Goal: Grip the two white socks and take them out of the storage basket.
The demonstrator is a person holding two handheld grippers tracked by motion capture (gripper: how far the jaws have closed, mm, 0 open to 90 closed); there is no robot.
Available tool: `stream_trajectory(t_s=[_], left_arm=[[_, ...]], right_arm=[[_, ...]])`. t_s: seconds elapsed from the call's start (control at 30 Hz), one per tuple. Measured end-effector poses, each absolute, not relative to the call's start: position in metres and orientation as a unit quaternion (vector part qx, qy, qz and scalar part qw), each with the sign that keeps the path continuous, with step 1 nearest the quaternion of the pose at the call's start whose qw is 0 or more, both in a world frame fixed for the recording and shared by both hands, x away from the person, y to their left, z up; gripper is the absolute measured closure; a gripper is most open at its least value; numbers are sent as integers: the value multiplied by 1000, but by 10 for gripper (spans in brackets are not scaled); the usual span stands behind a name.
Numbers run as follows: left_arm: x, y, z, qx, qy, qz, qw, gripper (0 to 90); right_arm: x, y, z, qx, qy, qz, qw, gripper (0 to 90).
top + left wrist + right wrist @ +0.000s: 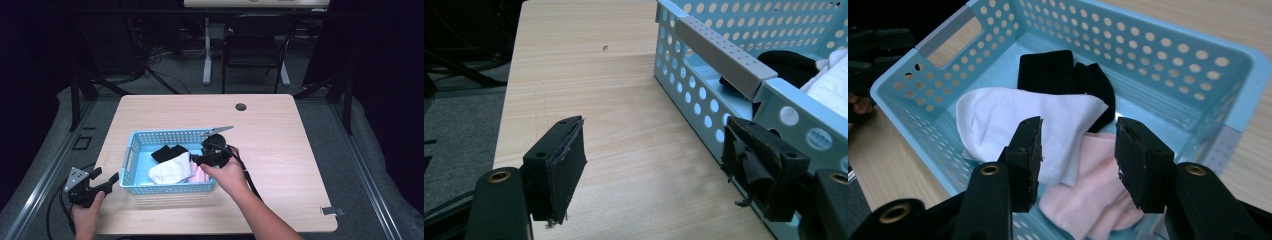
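The right tool [1078,160] is hanging over the blue basket [1238,75] with its two black jaws partly open. Nothing is pinched between them. Through the gap you can see a white sock [998,120] and a pink sock [1093,195] down below. In the high view the right tool [197,161] is sitting over the right part of the basket, and the person's hand [227,175] is holding it from behind.

The white sock is lying in the middle of the basket. It is lying partly on top of the pink sock, which is nearest the tool. A black sock [1063,72] is lying behind the white one, closer to the far wall, and the white sock is covering a bit of it too.

The left tool [654,165] is resting low at the left end of the basket with its jaws wide open and nothing between them. One jaw is just beside the basket's holey wall [694,95]; I cannot tell if it is touching. The other jaw is over the bare wood of the counter [624,125]. In the high view the left tool [107,181] is near the counter's front left corner, held by the other hand [87,210].

The basket [131,155] is sitting on the counter [280,130], toward the person's side.
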State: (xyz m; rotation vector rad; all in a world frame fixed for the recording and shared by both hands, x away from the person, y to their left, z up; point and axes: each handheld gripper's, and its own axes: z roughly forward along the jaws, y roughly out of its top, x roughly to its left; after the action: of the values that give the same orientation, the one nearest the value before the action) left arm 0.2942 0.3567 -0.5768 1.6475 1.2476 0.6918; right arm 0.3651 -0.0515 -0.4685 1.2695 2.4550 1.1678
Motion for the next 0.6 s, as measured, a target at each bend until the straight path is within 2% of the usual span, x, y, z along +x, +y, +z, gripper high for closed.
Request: stream_trajectory(t_s=[0.3, 0.4, 0.6], left_arm=[[294, 358, -577, 668, 509, 282, 464, 252], [294, 358, -577, 668, 509, 281, 464, 251], [294, 358, -577, 668, 509, 281, 465, 251]], right_arm=[[382, -35, -480, 438, 822, 360, 58, 552], [387, -32, -483, 464, 807, 365, 31, 549], [395, -23, -491, 472, 817, 330, 9, 571]])
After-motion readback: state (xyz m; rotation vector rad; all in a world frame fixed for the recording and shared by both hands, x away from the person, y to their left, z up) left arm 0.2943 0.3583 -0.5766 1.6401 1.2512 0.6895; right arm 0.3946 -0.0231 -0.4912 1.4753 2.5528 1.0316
